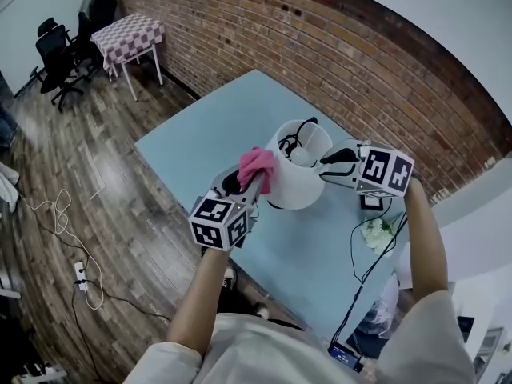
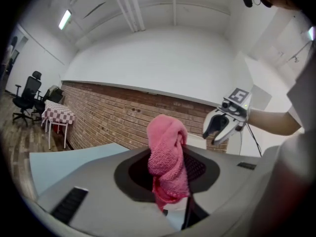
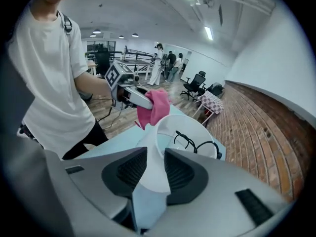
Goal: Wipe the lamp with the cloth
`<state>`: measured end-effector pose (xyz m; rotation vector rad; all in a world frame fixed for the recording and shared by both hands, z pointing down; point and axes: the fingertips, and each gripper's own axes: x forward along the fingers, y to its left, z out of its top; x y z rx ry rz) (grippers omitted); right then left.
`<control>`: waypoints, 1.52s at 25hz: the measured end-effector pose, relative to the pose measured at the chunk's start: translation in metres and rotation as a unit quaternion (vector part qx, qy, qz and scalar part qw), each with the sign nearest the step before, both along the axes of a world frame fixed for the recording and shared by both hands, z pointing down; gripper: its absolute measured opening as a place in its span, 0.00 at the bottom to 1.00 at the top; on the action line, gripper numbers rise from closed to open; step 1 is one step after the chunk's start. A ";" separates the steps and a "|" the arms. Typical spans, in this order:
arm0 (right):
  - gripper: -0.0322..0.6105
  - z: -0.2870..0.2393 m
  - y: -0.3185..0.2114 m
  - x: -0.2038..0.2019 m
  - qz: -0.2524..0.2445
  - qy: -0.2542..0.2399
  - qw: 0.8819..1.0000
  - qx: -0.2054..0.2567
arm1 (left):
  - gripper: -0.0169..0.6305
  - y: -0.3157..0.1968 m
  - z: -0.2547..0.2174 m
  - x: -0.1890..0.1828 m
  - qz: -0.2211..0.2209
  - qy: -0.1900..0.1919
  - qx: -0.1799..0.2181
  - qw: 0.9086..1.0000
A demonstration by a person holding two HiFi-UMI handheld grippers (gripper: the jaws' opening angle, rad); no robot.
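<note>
Wiping stroke: left gripper [image 1: 253, 185], jaws clamped on crumpled pink terry cloth [image 1: 258, 166], at the rim of white drum-shaded lamp [image 1: 300, 189] on pale blue table [image 1: 204, 138]; right gripper [image 1: 328, 166], jaws wide, beside it. Advisable: steady the lamp, press lightly.

Bright, even overhead light, fisheye-warped, dark-vignetted edges

Overhead, plus opposed views of lamp [image 1: 298, 184]

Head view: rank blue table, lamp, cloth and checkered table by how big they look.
1. blue table
2. lamp and checkered table: about alike; the checkered table stands far off, so I won't rank them.
3. cloth
</note>
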<state>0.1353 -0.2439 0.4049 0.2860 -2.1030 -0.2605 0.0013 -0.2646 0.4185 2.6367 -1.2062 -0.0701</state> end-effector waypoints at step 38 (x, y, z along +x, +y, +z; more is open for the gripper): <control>0.15 0.015 -0.012 -0.038 0.057 -0.019 0.996 -0.061 | 0.25 -0.106 0.010 0.041 0.153 0.059 -0.006 0.986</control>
